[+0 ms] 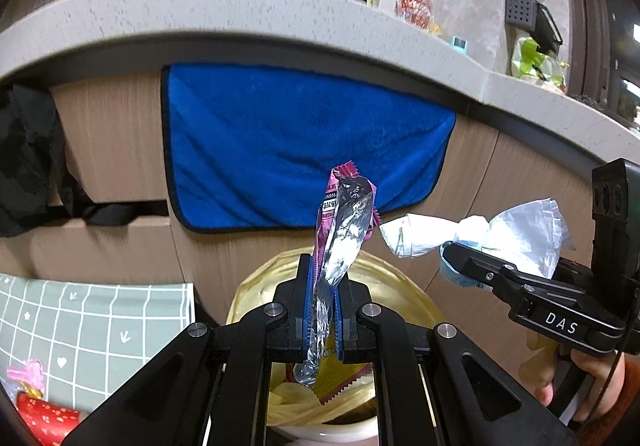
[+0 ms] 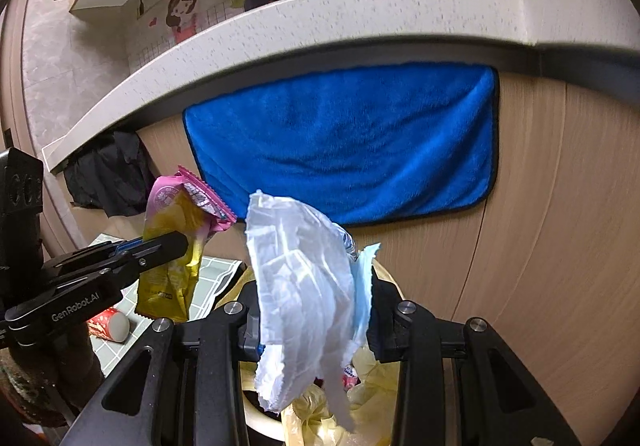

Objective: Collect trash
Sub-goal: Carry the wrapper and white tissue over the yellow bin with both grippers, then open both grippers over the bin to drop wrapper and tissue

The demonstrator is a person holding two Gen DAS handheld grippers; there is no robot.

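My left gripper (image 1: 325,286) is shut on a pink and yellow snack wrapper (image 1: 344,230) with a silver inside; the wrapper stands up above the jaws. It also shows in the right wrist view (image 2: 176,242), with the left gripper (image 2: 160,246) at the left. My right gripper (image 2: 312,310) is shut on crumpled white plastic with a pale blue face mask (image 2: 300,286); this shows in the left wrist view too (image 1: 480,234), with the right gripper (image 1: 452,258) holding it. Both hang over a trash bin with a yellow liner (image 1: 384,278), also seen in the right wrist view (image 2: 372,398).
A blue towel (image 1: 300,142) hangs on the wooden cabinet front under a speckled counter (image 1: 240,6). A green grid mat (image 1: 80,322) lies left of the bin with a red paper cup (image 2: 108,324) and a pink wrapper (image 1: 26,372). Black cloth (image 1: 28,166) hangs at left.
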